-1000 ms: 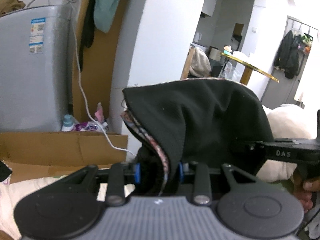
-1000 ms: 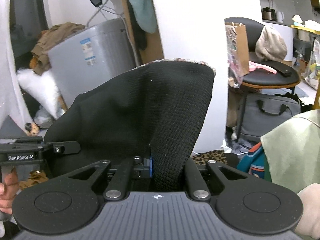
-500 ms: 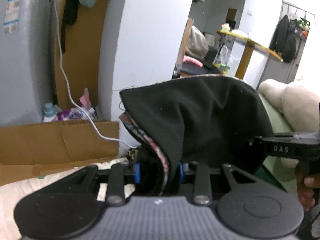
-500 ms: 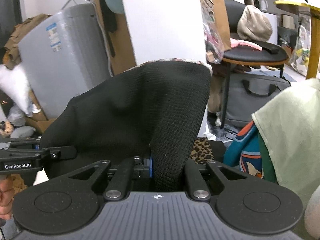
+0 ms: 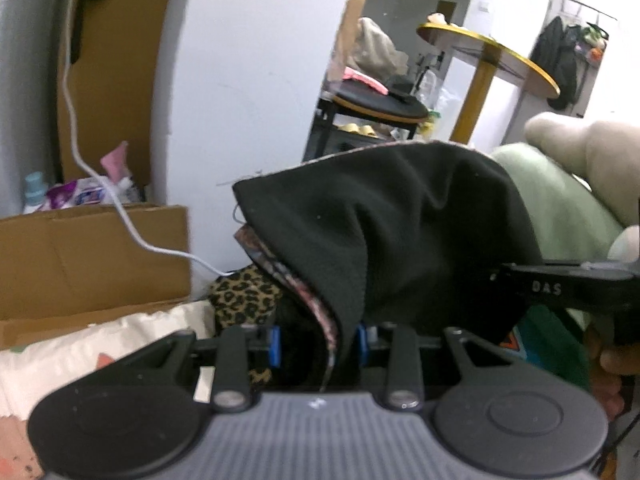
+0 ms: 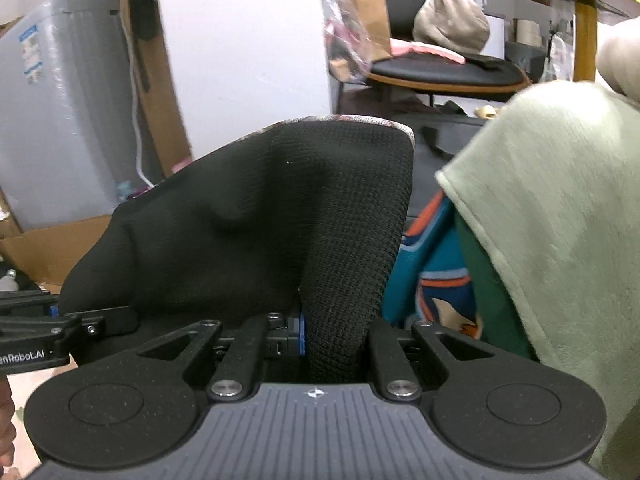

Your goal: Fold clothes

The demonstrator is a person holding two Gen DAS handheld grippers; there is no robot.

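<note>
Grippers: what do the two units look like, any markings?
Both are matte black plastic with a grey ribbed body, two round discs, silver pivot bolts on black linkage bars, and blue pads inside the fingers. Seen from the left gripper, the right unit's side bar reads "DAS". Seen from the right gripper, the left unit's bar reads "GenRobot.AI", partly cut off.

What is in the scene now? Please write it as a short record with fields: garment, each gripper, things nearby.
garment: black cloth, patterned on the other side, held up between both grippers
left gripper: shut on one bunched corner of the cloth
right gripper: shut on the other corner
right of cloth: green garment, over a teal and orange one
below cloth: leopard fabric
left: cardboard box, white cable
background: black chair
</note>
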